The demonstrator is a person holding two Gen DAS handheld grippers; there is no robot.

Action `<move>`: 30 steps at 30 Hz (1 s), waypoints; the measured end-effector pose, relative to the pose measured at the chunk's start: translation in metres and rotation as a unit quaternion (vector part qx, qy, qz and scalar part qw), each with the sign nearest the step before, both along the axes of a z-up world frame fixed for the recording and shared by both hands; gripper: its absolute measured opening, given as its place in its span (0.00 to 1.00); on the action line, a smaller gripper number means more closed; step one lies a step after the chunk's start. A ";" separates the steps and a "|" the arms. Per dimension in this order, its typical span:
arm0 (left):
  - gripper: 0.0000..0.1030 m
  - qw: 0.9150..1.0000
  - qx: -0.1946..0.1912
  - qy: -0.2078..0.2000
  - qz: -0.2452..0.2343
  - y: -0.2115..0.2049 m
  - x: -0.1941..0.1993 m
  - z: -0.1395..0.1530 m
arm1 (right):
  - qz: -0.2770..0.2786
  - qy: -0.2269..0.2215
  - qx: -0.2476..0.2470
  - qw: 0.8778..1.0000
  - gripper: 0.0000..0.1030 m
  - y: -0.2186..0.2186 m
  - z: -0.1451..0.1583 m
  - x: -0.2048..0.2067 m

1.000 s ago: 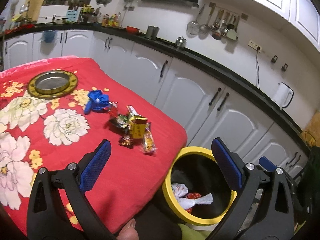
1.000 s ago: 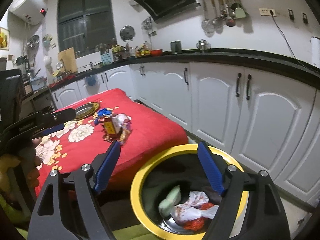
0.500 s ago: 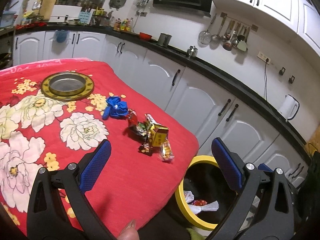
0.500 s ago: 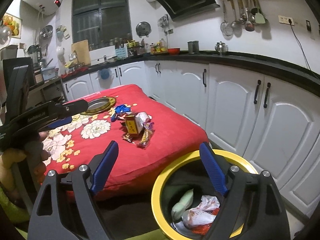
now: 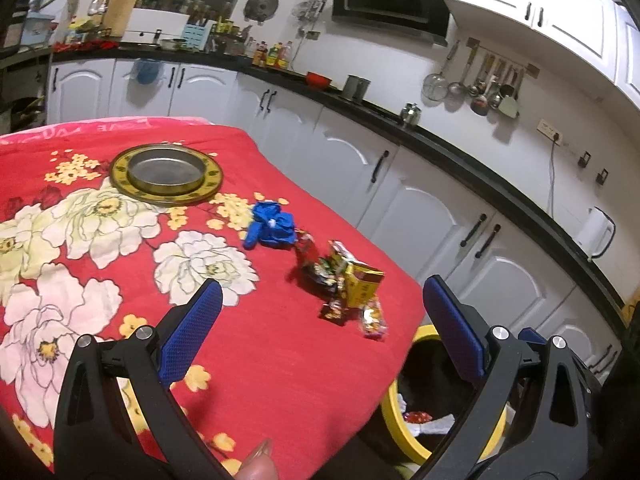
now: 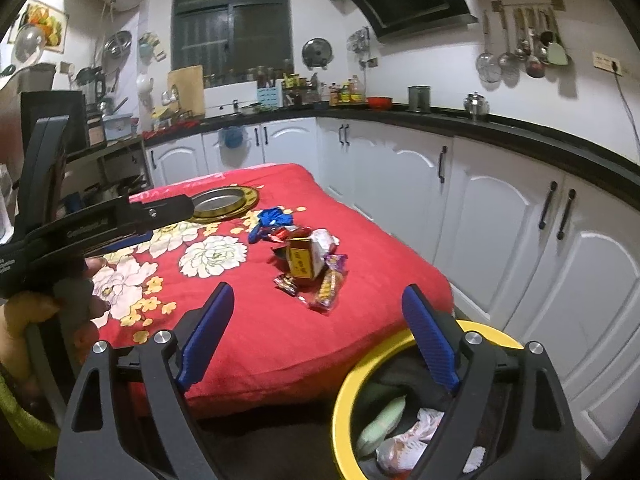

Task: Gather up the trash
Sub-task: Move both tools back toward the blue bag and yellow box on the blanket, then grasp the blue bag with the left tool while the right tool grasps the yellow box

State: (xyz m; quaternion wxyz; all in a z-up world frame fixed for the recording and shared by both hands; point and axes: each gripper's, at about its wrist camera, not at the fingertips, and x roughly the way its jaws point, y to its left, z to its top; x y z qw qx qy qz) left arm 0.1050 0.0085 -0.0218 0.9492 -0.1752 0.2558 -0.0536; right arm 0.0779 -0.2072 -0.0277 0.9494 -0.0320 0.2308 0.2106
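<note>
Red floral table (image 5: 280, 360) | left gripper (image 5: 320, 316), right gripper (image 6: 318, 318): tilted downward, jaws spread, empty

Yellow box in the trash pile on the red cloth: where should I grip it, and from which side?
Probably pinch the yellow box across its upper body, coming from above. It stands tilted but tallest in the pile, with wrappers crowding its base, so a low approach would snag them.

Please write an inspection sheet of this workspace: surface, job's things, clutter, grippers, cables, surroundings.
Surface: red floral cloth covers the table.
Job's things: wrappers and yellow box heaped near the table's edge; blue glove beside them; yellow-rimmed bin below the edge, trash inside.
Clutter: metal dish on the cloth.
Grippers: left gripper open, empty; right gripper open, empty, jaws just widened.
Cables: cord hangs from a wall socket.
Surroundings: white cabinets, black counter.
</note>
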 end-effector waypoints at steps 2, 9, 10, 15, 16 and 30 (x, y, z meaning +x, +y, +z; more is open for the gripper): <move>0.89 1.000 0.002 0.004 0.010 0.007 0.005 -0.002 | 0.007 0.000 -0.006 1.000 0.81 0.009 -0.003 0.008; 0.89 0.999 0.002 0.020 0.044 0.033 0.029 -0.006 | 0.021 0.008 -0.015 1.000 0.81 0.038 -0.012 0.046; 0.89 0.999 0.003 0.022 0.046 0.036 0.034 -0.007 | 0.021 0.012 -0.014 1.000 0.81 0.042 -0.014 0.055; 0.89 0.998 -0.008 0.039 0.058 0.054 0.058 -0.013 | 0.020 0.035 -0.012 0.999 0.80 0.057 -0.025 0.085; 0.89 0.997 -0.011 0.043 0.057 0.057 0.064 -0.015 | 0.019 0.039 -0.012 0.999 0.78 0.060 -0.027 0.091; 0.69 0.991 -0.053 0.123 0.015 0.067 0.164 -0.049 | -0.013 0.087 -0.021 0.996 0.56 0.077 -0.047 0.144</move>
